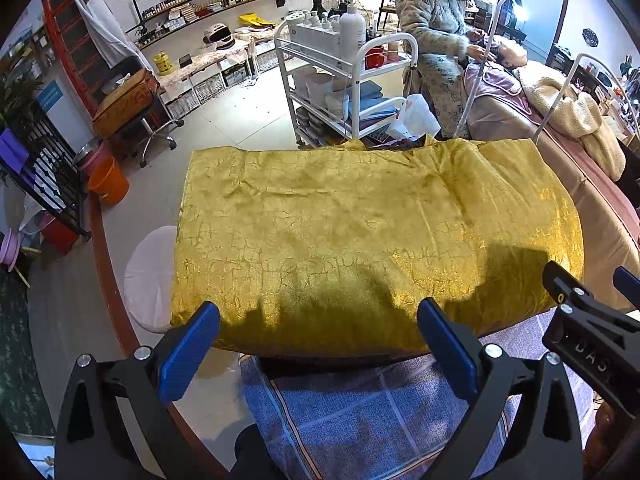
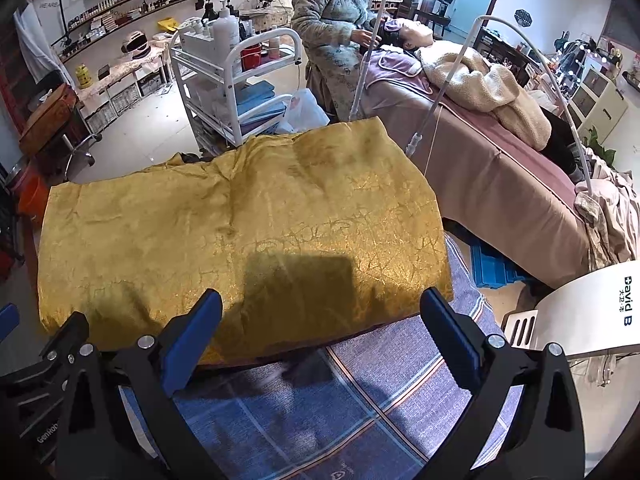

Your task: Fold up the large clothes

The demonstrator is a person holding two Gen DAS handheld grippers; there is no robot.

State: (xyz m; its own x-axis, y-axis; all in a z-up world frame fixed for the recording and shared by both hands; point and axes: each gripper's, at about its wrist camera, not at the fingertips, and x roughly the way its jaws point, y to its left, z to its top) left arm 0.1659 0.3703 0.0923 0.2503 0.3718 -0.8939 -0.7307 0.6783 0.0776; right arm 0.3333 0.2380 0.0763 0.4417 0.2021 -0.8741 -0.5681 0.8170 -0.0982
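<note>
A large golden-yellow garment lies folded into a broad rectangle on a bed covered with a blue checked cloth. The same garment fills the middle of the right wrist view. My left gripper hovers open over the garment's near edge, with nothing between its blue pads. My right gripper is also open above the near edge, empty. The right gripper's black body shows at the right of the left wrist view. The left gripper's body shows at the left of the right wrist view.
A white trolley with bottles stands beyond the garment. A standing person tends a person lying on a treatment bed to the right. An orange bucket and a chair stand left; a white machine is near right.
</note>
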